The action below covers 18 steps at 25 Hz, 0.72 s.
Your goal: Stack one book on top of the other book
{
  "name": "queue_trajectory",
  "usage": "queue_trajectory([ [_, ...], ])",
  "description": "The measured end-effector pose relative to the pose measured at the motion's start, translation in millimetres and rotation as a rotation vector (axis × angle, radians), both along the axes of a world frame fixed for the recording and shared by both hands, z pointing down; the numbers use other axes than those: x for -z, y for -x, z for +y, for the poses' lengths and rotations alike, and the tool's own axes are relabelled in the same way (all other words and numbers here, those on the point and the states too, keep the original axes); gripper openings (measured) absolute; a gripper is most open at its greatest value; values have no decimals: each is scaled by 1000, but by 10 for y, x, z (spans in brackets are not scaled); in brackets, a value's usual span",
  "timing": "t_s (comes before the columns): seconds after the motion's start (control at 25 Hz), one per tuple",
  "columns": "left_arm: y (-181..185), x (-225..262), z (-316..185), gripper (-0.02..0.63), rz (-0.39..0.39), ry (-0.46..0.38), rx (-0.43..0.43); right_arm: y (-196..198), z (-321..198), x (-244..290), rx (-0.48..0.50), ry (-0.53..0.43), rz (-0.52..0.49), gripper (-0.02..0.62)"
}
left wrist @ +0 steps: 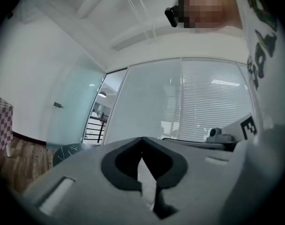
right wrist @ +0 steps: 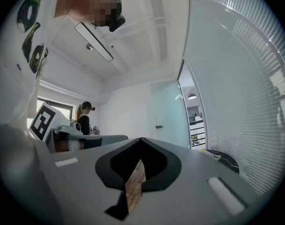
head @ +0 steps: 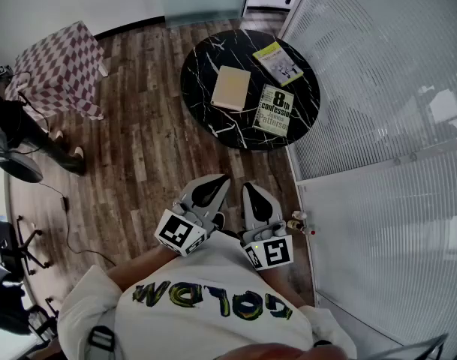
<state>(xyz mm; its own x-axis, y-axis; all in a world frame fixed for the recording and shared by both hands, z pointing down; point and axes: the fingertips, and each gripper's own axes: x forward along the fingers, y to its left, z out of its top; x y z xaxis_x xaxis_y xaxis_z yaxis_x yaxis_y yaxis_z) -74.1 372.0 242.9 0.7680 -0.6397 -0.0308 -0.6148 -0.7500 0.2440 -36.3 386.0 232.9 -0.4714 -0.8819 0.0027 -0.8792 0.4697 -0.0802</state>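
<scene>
Three books lie on a round black marble table (head: 213, 111): a plain cream book (head: 232, 88), a yellow-green book (head: 278, 61) and a dark-covered book with large white print (head: 275, 109). Both grippers are held close to my chest, well short of the table. My left gripper (head: 213, 182) is shut with nothing in it, its jaws pressed together in the left gripper view (left wrist: 143, 146). My right gripper (head: 253, 190) is likewise shut and empty, jaws meeting in the right gripper view (right wrist: 141, 146). The table's edge (right wrist: 222, 157) shows at the right of that view.
A glass wall with white blinds (head: 378, 126) runs along the right, close to the table. A checkered-cloth table (head: 59, 70) stands at the far left, with a person's legs (head: 40, 137) beside it. Cables and office chairs (head: 18, 253) sit at the left. Wood floor (head: 145, 148) lies between me and the table.
</scene>
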Motion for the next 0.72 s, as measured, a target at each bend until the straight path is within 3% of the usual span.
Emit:
queue_trajectory([
  [0.72,-283,-60,-37,3,-9,17,20,-278,-33,-8,21,0,-24,2],
])
